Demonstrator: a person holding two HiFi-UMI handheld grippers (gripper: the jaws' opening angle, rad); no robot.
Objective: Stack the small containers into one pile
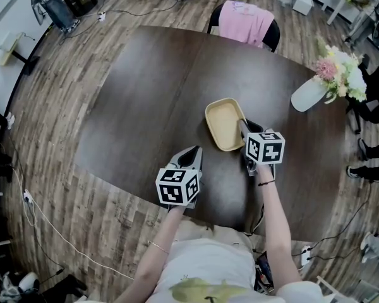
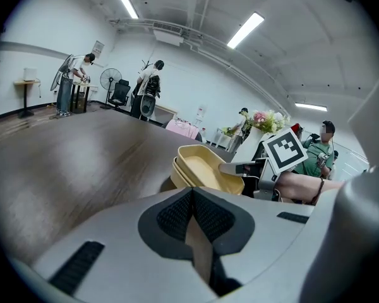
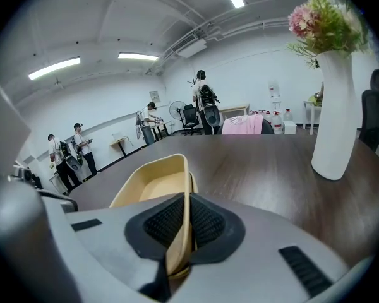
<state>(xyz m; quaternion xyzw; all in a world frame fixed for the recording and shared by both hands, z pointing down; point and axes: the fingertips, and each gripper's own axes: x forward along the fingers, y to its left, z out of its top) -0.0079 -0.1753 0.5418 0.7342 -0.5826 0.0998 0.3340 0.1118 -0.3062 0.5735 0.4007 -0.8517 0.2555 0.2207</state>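
The right gripper (image 1: 242, 126) pinched the thin rim of the yellow tub (image 1: 222, 122), which looked light and stiff, maybe slippery; the left gripper (image 1: 192, 153) was closed and empty

Arms forward, left tongs (image 1: 193, 151) closed empty, right tongs (image 1: 242, 125) pinching container (image 1: 222, 120).

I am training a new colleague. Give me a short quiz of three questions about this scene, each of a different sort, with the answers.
1. True or false: the right gripper is shut on the rim of the yellow container.
2. What stands on the table to the person's right? A) a white vase with flowers B) a laptop C) a kettle
3. Fill the gap: the left gripper, jaws together, holds ____.
Key: 1 true; 2 A; 3 nothing.
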